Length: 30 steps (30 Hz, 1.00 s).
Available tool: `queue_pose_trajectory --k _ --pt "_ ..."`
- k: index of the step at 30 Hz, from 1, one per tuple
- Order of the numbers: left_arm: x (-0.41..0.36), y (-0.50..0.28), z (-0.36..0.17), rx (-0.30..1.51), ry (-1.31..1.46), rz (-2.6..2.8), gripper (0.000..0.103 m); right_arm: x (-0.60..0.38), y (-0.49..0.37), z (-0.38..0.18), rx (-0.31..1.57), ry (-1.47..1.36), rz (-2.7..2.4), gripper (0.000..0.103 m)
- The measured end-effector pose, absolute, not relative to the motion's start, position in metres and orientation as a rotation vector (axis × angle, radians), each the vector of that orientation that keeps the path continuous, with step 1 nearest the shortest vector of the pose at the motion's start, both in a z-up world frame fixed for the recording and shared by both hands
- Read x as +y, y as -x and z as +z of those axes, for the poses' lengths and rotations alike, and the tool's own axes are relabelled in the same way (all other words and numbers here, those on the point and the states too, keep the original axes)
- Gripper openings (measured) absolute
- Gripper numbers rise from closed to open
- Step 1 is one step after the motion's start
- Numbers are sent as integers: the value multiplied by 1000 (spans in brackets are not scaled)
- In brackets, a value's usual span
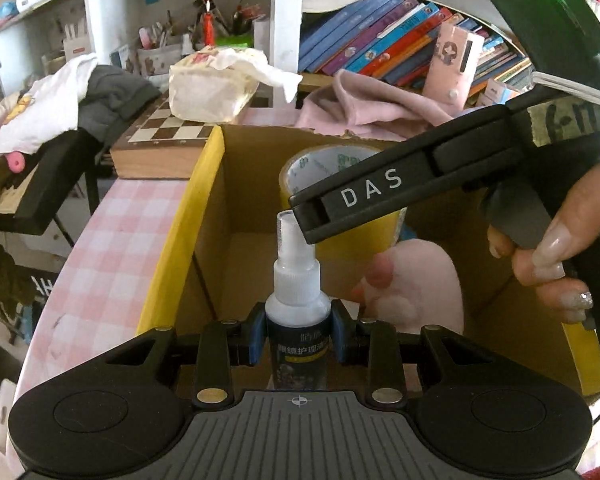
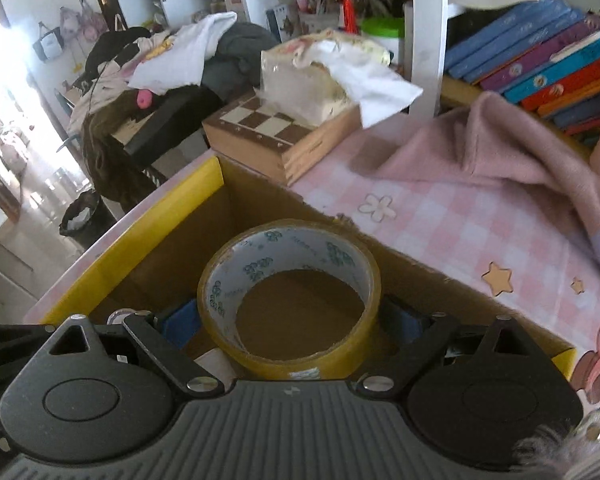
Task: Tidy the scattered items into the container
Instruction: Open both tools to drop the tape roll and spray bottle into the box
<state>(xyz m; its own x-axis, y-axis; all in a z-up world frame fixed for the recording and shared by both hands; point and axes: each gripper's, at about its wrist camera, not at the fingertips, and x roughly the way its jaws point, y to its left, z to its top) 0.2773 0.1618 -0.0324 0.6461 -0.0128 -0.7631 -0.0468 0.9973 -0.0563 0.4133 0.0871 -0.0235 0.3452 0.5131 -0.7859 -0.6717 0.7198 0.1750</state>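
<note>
Spray bottle (image 1: 298, 308): small, white cap and neck, dark label with printed characters; clamped at its shoulder between the blue pads of the left gripper (image 1: 299, 334). Long axis ran straight along the fingers, nozzle end away from the camera, base toward it. It hung above the open mouth of the cardboard box (image 1: 208, 184).

Left gripper: drawn close together, squeezing the bottle on both sides.

Tape roll (image 2: 290, 294): wide roll of clear-yellowish packing tape with a printed white core; carried between the blue pads of the right gripper (image 2: 290, 322), which pressed its outer wall from either side. Its hole faced up and toward the camera, so its axis ran across the fingers; box cardboard showed through the hole.

Right gripper: spread wide, clamped on the roll; seen from the left wrist as a black body gripped by a hand (image 1: 560, 256), its tip just beside the bottle's nozzle.

Cardboard box: open-topped, yellow tape along its rims; a pale pink soft item (image 1: 412, 288) lay inside. The rest of the visible interior was bare cardboard.

Edges: the box's far wall stood close to the wooden chess box (image 2: 288, 136); its left rim lay near the edge of the pink checked tabletop (image 2: 460, 216).

Surroundings: tissue pack (image 2: 324, 76) on the chess box, pink cloth (image 2: 500, 152) right of it.
</note>
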Motion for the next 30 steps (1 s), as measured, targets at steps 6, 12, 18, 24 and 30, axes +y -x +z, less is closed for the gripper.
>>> queue_pose_trajectory --k 6,12,18,24,30 --pt "160 -278 -33 876 51 11 37 89 -418 -26 978 148 783 94" --pt "153 -270 -26 850 19 -35 59 93 -416 -23 964 131 794 95" --pt "144 -250 -4 738 -68 1 90 83 -411 0 877 57 803 97" --pt "146 -231 13 689 -40 6 90 67 -402 15 836 4 744 97" --pt "145 -206 27 645 -26 -11 90 52 -376 25 810 0 719 97"
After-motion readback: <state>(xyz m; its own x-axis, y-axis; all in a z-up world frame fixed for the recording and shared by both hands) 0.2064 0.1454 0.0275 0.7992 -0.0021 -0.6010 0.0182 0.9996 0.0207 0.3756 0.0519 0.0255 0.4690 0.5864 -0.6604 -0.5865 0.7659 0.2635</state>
